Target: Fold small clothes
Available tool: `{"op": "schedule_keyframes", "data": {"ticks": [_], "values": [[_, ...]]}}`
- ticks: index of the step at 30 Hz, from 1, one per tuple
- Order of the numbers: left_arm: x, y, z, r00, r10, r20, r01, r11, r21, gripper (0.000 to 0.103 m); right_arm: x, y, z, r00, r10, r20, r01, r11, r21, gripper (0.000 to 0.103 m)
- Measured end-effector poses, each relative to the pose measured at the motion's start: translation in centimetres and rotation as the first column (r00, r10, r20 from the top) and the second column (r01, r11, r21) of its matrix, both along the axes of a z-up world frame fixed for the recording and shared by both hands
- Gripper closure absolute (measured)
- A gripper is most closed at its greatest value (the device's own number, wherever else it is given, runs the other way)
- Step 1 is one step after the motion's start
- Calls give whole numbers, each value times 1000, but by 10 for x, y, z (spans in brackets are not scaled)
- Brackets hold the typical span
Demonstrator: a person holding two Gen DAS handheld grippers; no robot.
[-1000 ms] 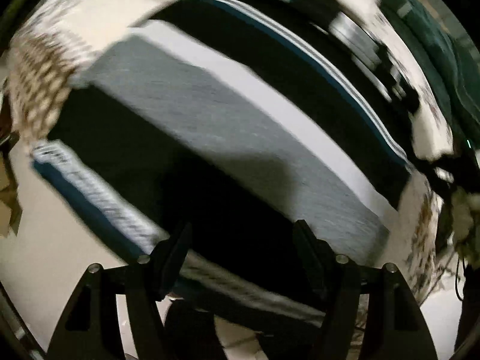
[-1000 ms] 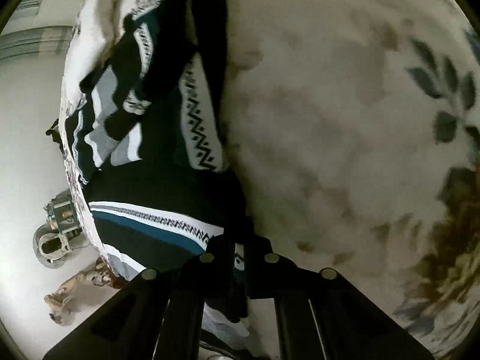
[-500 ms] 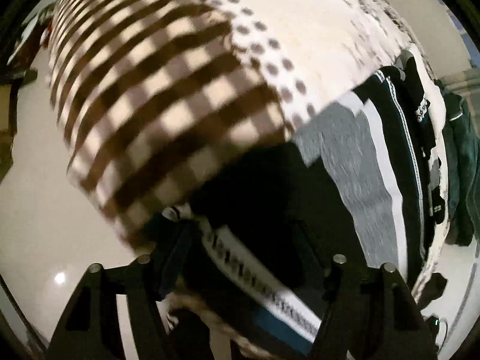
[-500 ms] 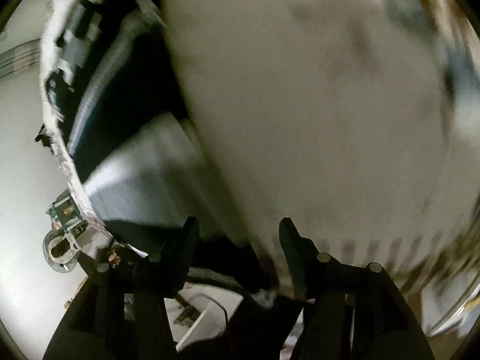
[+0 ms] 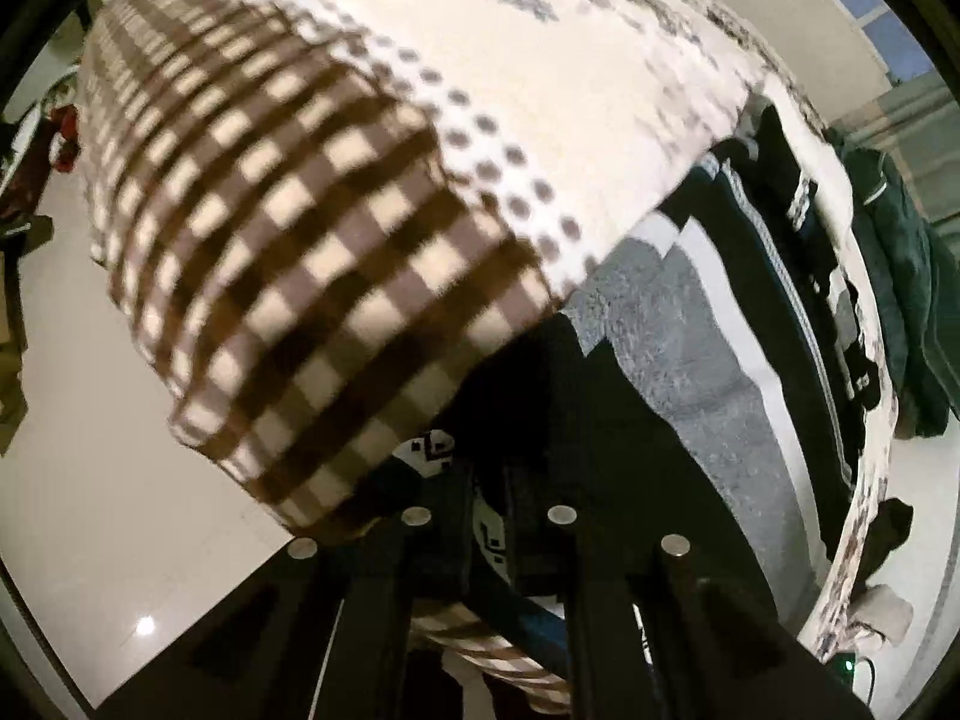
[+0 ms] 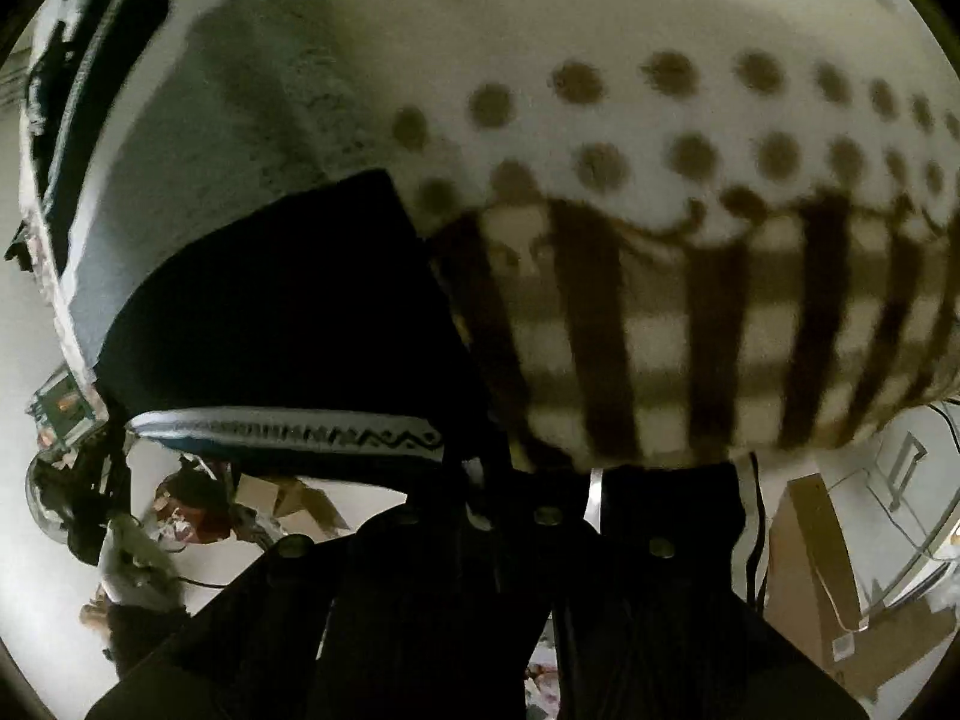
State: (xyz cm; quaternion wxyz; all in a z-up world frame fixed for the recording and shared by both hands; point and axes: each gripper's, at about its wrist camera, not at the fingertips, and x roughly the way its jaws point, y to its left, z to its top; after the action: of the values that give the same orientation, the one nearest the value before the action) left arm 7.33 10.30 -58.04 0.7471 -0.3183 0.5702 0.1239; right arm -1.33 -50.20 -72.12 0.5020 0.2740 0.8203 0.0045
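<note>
Left wrist view: left hand-held gripper [image 5: 489, 531] is clenching the black knit garment with patterned white hem [image 5: 600, 396]; right hand-held gripper [image 6: 480, 495] is pinching its hem too. Folding is barely starting; garment lying spread on the checked, dotted blanket [image 5: 312, 252].

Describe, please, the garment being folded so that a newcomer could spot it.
Find the cream blanket with brown checks and dots. At its lower edge lies the black knitted garment, banded grey and white. Only it carries a white zigzag-patterned hem.
</note>
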Motion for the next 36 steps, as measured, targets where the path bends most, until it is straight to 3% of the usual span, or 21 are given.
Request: {"op": "schedule_keyframes", "data": {"ticks": [3,4,5,7,11,13,17,20,23,25,27,29,30,33,36], "values": [[6,-11,16,999,1,-38,1,999,32,89,11,1,7,999,18,-33,-17,999,30,87],[6,-16,25,998,-2,-56,6,997,72,78,15,1,13,1000,7,-22,-5,998,61,78],[4,-25,37,998,-15,-67,22,994,108,64,18,-2,23,1000,0,-9,0,997,76,58],[-1,-43,57,997,-57,-49,64,988,144,48,29,-12,44,1000,-7,30,5,996,84,44],[-5,-116,92,977,-214,-26,215,959,187,42,60,-46,82,995,-22,101,12,995,97,44],[-4,-173,96,943,-332,-31,333,929,163,40,86,-70,94,991,-21,130,9,996,94,44],[-8,-312,71,831,-553,-64,556,828,66,40,149,-114,99,983,18,185,-34,996,81,44],[-19,-402,33,754,-647,-117,648,761,-36,40,198,-153,97,977,20,214,-38,996,80,44],[-23,-461,-3,706,-684,-185,685,725,-64,40,247,-182,87,970,22,244,-44,995,86,44],[-24,-481,-22,707,-665,-241,680,733,-25,42,288,-200,79,962,17,273,-47,993,104,44],[-23,-486,-25,727,-642,-241,667,745,28,44,326,-213,71,952,6,305,-47,991,125,44],[-21,-483,-21,748,-616,-246,651,754,92,86,367,-222,64,938,-22,347,-35,987,158,44],[-20,-480,-20,750,-611,-254,650,752,111,94,394,-223,59,929,-46,368,-27,981,193,44],[-21,-468,-8,770,-597,-226,630,768,115,98,452,-219,42,909,-117,400,6,963,270,44],[-21,-462,9,781,-586,-216,617,777,123,98,494,-207,15,907,-206,367,76,938,338,44]]}}
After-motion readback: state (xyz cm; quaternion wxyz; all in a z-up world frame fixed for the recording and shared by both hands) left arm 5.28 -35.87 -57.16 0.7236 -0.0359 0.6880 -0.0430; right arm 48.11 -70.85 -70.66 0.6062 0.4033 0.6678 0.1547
